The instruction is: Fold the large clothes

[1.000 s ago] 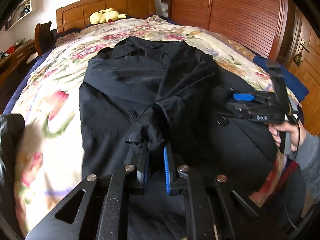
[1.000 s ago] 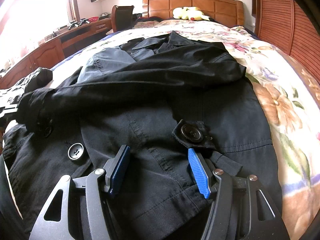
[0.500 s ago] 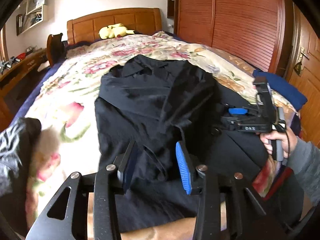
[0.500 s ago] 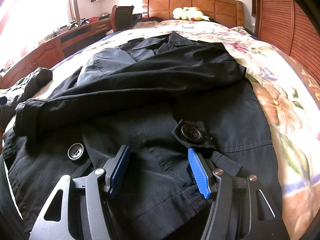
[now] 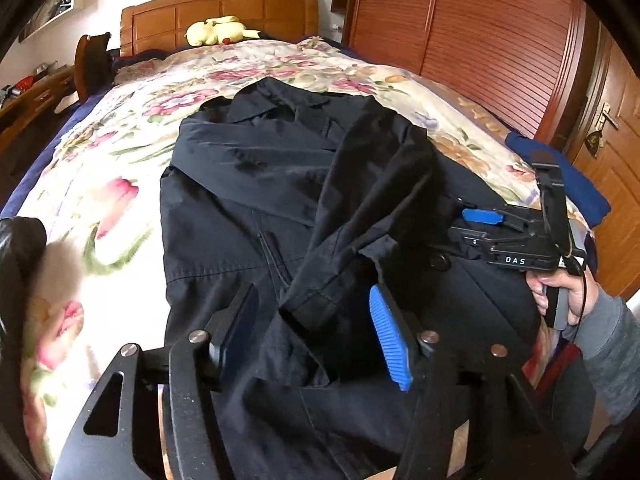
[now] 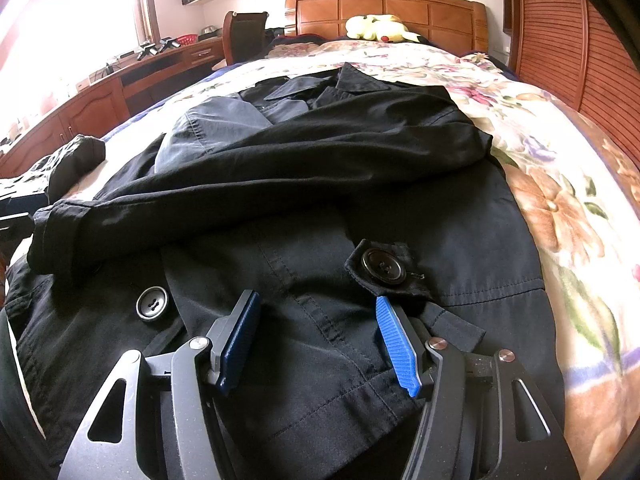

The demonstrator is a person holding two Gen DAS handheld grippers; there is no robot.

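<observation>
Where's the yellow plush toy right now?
The yellow plush toy lies at the far end of the bed, against the wooden headboard, beyond the black coat's collar.

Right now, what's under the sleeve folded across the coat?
The sleeve lies diagonally over the black coat's front panel; two buttons show below it. Fabric directly beneath it is covered, as is the floral bedspread under the coat.

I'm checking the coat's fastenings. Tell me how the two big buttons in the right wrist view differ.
The left button sits flat on the coat front, grey-rimmed, its holes showing plainly. The right button is darker and sits on a small raised tab of cloth, with a loose thread beside it. The left button lies nearer the folded sleeve's cuff. Both are round, large and dark.
</observation>
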